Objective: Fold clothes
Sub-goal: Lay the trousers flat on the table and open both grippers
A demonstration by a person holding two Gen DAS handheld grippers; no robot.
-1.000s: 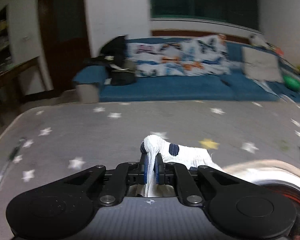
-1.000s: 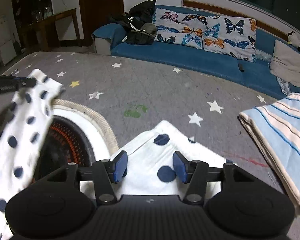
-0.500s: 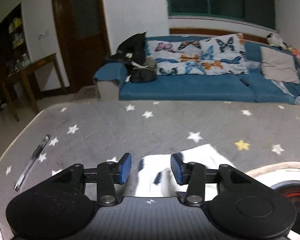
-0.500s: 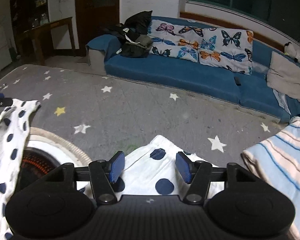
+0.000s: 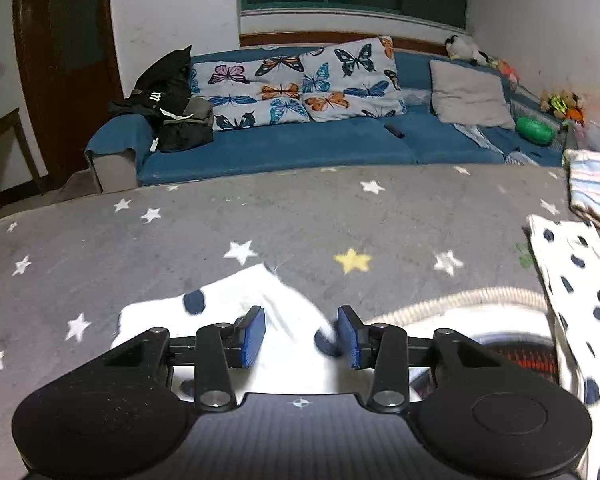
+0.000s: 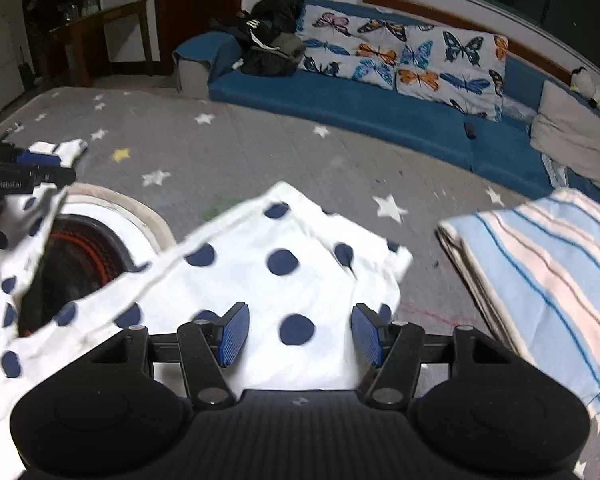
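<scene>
Garment: I see a white cloth with navy dots (image 6: 284,264) lying on the grey star-patterned surface (image 5: 300,216), spread ahead of and under both sets of jaws.
Left gripper (image 5: 300,334): jaws parted and closing a little; cloth lies between them, not pinched.
Right gripper (image 6: 298,336): jaws wide and opening; cloth below, unheld.
Handling: I judge it light, limp, apt to bunch and slide.
Hold: I would pinch the far corners just ahead of each gripper.
Nearby: a striped folded towel (image 6: 540,272) right of the right jaws.
</scene>
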